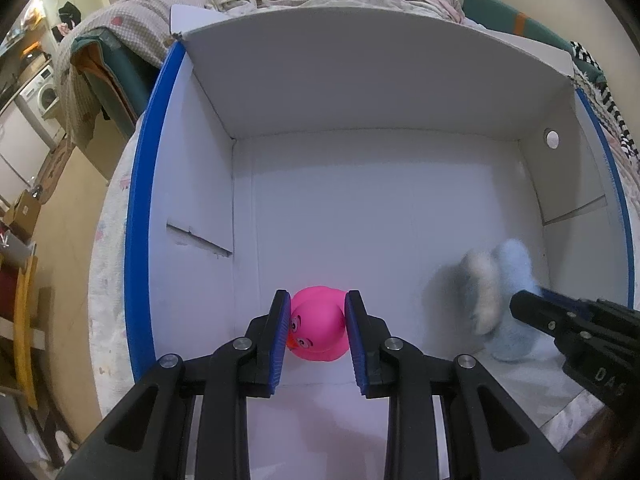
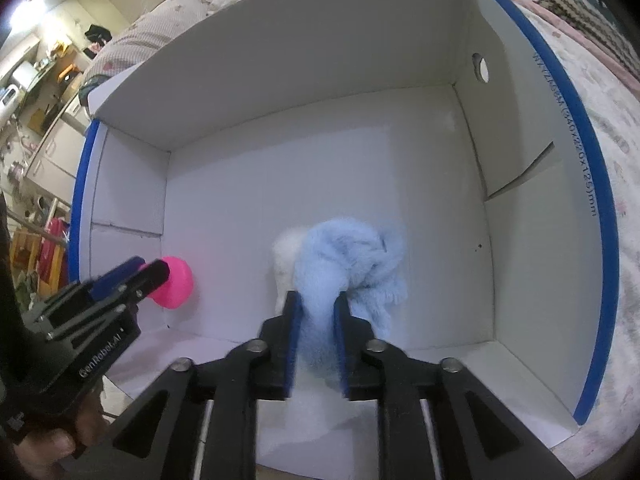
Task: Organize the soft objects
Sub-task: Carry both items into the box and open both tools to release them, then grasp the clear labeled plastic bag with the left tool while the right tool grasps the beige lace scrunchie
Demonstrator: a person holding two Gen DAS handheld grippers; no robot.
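Bedding rumples behind a white box with blue-edged walls, and both soft things hang just inside it. At its near left corner the pink duck sits pinched between the blue pads of the left gripper, face turned toward the left finger, body low over the floor of the box; whether it touches the cardboard cannot be told. Well apart to the right, the fluffy blue toy, with a white patch on its far side, is clamped by the right gripper, its fingers squeezing a narrow neck of fabric while the bulk bulges beyond the tips and looks blurred, so it may be swinging. The step in hand appears to be setting both down in the box. To do it well, lower each until the thing rests on the floor, let the blue toy settle first, then spread the fingers slowly so the pile does not cling to a pad and lift out again. The duck is round and springy and may roll once freed, so release it near the corner walls. Draw each gripper straight back, clear of the box's flaps.
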